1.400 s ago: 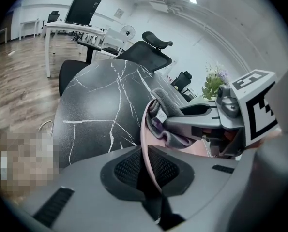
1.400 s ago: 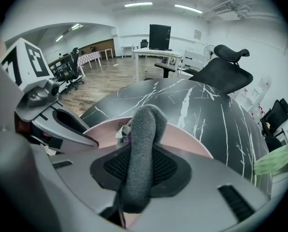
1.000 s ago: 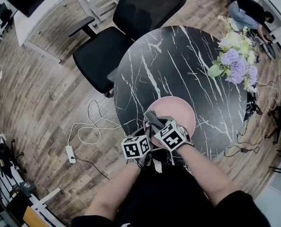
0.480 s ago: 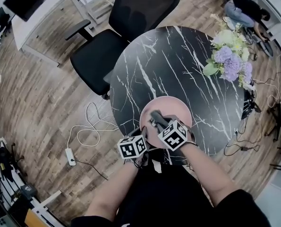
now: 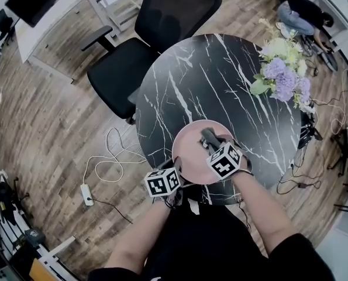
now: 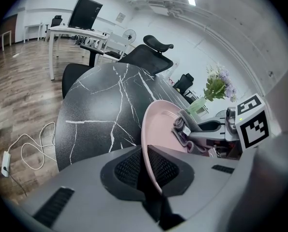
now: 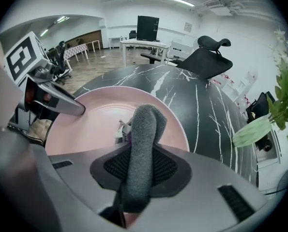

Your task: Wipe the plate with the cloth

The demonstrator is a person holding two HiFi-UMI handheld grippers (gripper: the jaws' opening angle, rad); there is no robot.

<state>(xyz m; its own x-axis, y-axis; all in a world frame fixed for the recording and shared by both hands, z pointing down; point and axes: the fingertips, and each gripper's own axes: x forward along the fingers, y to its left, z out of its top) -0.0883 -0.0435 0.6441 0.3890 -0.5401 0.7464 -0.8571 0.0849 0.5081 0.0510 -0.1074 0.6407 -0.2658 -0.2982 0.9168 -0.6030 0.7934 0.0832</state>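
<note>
A pink plate (image 5: 191,148) lies near the front edge of the round black marble table (image 5: 220,81). My left gripper (image 5: 175,170) is shut on the plate's near-left rim (image 6: 151,149), with the rim running between its jaws. A grey cloth (image 7: 141,144), rolled up, is clamped in my right gripper (image 5: 212,140), which points steeply down. The cloth's end (image 5: 207,136) presses on the right half of the plate (image 7: 93,124). In the left gripper view the cloth (image 6: 192,129) and the right gripper (image 6: 216,129) lie over the plate's far side.
A vase of purple and white flowers (image 5: 282,72) stands at the table's right edge. A black office chair (image 5: 156,34) is pushed in at the far side. White cable and a power strip (image 5: 87,192) lie on the wooden floor to the left.
My right gripper has slid the cloth across the plate from its left side to its right. The left gripper has kept its hold on the rim.
</note>
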